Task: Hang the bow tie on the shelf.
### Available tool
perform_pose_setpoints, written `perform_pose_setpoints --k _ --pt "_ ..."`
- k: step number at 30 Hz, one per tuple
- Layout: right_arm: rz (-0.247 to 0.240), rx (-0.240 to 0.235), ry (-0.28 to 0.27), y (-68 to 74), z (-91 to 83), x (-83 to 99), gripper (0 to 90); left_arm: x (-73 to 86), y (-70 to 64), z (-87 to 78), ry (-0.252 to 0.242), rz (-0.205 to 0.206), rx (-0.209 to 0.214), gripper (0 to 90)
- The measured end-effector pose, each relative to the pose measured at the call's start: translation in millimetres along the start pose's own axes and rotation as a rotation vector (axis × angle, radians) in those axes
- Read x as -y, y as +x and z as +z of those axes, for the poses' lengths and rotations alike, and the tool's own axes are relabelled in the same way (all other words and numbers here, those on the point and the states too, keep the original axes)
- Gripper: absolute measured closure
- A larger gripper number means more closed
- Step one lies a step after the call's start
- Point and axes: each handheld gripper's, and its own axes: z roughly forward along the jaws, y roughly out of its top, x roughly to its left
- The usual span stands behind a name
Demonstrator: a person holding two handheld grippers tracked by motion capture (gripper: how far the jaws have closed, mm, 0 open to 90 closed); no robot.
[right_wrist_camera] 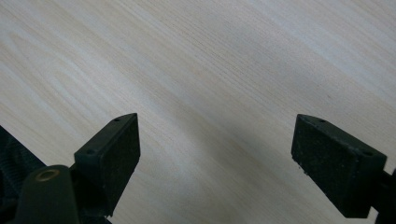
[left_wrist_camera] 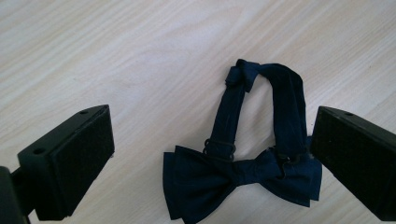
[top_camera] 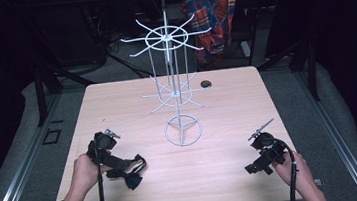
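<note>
- Two hand-held grippers sit low over the tabletop (top_camera: 227,100), yours to steer.
- Your left hand-held gripper (left_wrist_camera: 210,154) has its jaws spread wide around the navy bow tie (left_wrist_camera: 243,172), which lies flat, strap looped away; that straddle looks set for a pinch.
- The white wire rack (top_camera: 174,81) stands mid-table, likely the hanging place.
- Your right hand-held gripper (right_wrist_camera: 215,158) hovers, jaws wide apart, over bare wood, angled inward.
</note>
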Motion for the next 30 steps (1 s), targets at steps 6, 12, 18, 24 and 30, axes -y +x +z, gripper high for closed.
perform_pose_setpoints --k 6,12,18,24,30 --pt "0.002 0.002 -0.004 0.2 0.6 0.0 15.3 -2.7 -6.4 6.4 0.027 0.031 -0.005 15.7" --pt "-0.003 0.002 -0.004 0.2 -0.1 0.1 15.3 -7.2 -14.2 6.7 0.023 0.059 0.002 26.3" --pt "-0.004 0.004 -0.007 0.0 -0.1 0.3 15.3 -7.2 -20.4 14.3 0.087 0.059 0.012 24.1" --pt "-0.001 0.002 0.001 -0.1 0.3 0.3 15.3 -7.6 -23.1 18.5 0.115 0.052 0.046 21.2" --pt "-0.007 0.007 0.01 -1.2 -0.2 0.8 15.3 -7.2 -25.6 26.9 0.167 0.045 0.021 27.0"
